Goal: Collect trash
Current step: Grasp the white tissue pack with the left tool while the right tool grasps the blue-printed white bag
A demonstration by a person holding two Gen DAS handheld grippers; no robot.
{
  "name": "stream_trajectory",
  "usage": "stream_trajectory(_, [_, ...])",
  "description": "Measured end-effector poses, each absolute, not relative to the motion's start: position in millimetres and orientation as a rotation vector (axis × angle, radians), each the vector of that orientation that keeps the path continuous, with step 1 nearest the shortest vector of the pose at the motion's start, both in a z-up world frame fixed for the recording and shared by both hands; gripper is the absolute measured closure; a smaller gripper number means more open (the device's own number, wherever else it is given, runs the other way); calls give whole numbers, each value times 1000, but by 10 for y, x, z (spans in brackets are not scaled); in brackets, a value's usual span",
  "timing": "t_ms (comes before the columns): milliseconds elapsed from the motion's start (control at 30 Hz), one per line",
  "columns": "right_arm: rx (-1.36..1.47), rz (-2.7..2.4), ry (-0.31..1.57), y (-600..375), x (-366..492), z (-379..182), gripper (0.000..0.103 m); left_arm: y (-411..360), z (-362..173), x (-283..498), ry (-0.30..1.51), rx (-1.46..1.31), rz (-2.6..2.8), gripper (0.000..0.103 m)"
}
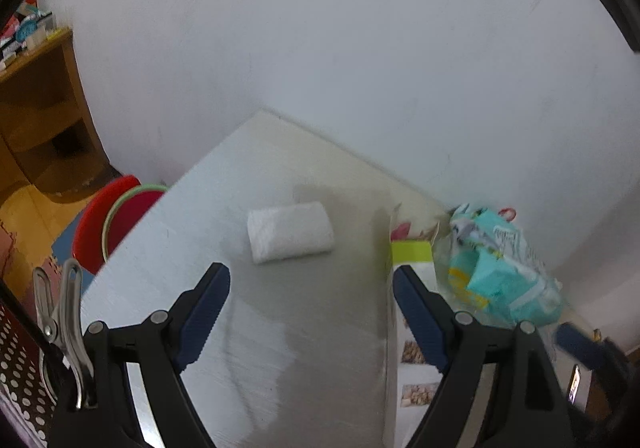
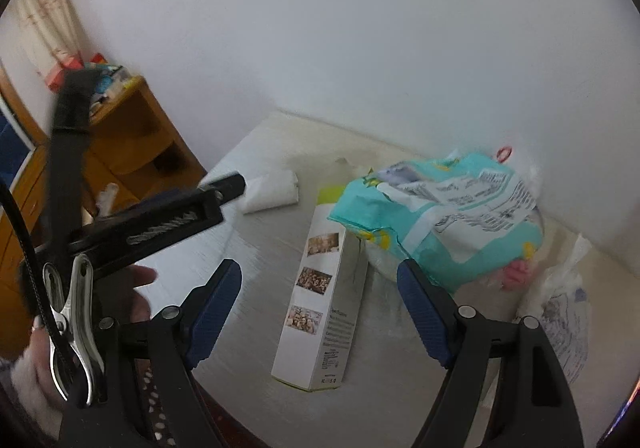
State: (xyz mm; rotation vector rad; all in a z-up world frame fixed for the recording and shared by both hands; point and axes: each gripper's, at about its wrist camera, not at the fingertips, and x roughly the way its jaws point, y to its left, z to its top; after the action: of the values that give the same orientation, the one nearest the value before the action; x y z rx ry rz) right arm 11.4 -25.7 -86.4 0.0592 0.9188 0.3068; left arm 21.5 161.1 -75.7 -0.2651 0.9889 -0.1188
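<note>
Each handheld tool is black plastic, with two curved arms that end in dark blue ribbed pads. On the left gripper (image 1: 311,286) a round silver pivot screw sits at the base of each finger — the right gripper (image 2: 320,282) is built the same. A shiny metal spring clip (image 1: 64,328) is fixed by each tool's left arm. From the right-hand camera, a coiled steel spring (image 2: 168,230) shows in the left tool's side, and a thin black cable (image 2: 24,244) loops down past the other clip (image 2: 72,324).
</note>
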Motion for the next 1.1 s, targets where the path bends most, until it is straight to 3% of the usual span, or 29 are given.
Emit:
stream_trajectory(300, [80,273,820,-774,-252,-723,21,1439,-1035,56,1044,-221,-129,16])
stream_trajectory(533, [150,161,915,-1225,-300,-1070,21,1334,-1189,78,1061,-177,-124,16])
stream_trajectory(1033, [140,-29,943,-1829,-590,-1368,21,1260,-1530,1230,1117,82,-82,16])
stream_trajectory(1100, [147,-70,939,-1928,-589,-1408,21,1190,-1637,1256,1122,53,-101,11])
